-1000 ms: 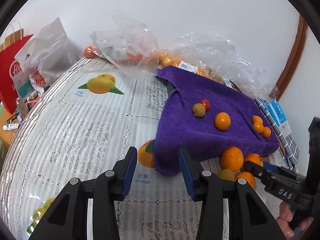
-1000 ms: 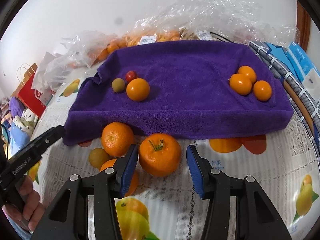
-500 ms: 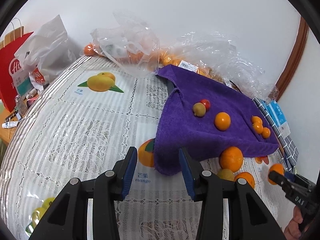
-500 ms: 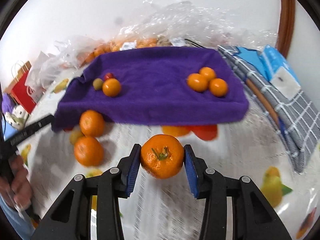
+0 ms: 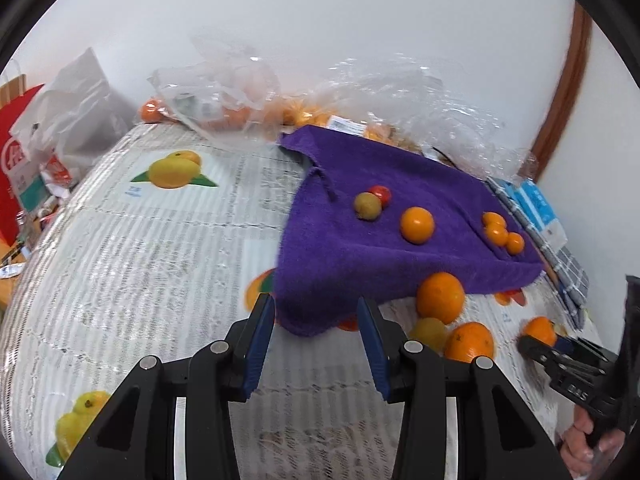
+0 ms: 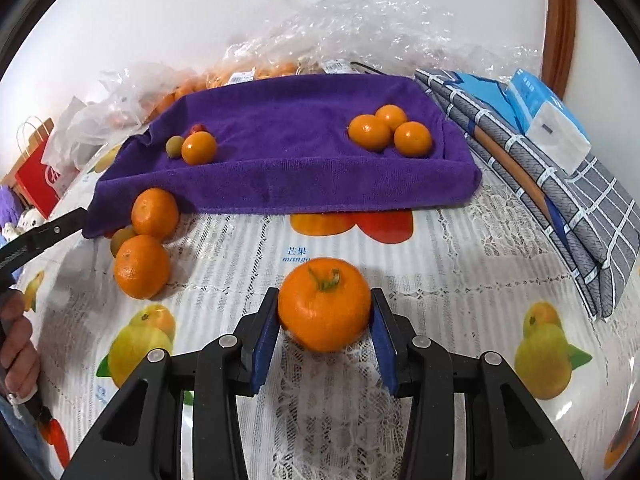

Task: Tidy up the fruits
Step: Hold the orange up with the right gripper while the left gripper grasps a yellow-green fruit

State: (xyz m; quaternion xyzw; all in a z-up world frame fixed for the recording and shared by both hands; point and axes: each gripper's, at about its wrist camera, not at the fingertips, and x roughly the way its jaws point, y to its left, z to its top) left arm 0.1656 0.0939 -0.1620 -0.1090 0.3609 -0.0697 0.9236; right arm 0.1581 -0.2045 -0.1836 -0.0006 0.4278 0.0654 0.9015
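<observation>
My right gripper (image 6: 325,316) is shut on a mandarin (image 6: 324,304) with a green stem, held low over the fruit-print tablecloth (image 6: 460,280). The left wrist view shows this mandarin (image 5: 540,330) at the far right. Behind it lies a purple towel (image 6: 304,168) carrying three small oranges (image 6: 390,130), a single orange (image 6: 199,147), a green fruit (image 6: 174,146) and a red one (image 6: 197,128). Two mandarins (image 6: 155,213) (image 6: 141,266) and a yellowish fruit (image 6: 121,238) rest by the towel's left corner. My left gripper (image 5: 316,320) is open and holds nothing, hovering at the towel's (image 5: 360,256) near corner.
Crumpled plastic bags (image 6: 360,28) of fruit line the wall at the back. A checked cloth (image 6: 568,200) and a blue tissue pack (image 6: 548,116) lie to the right. A red paper bag (image 5: 16,152) and a white bag stand off the table's left side.
The right gripper shut on the stemmed mandarin and carried it rightward, away from the other two mandarins. The left gripper stayed almost in place.
</observation>
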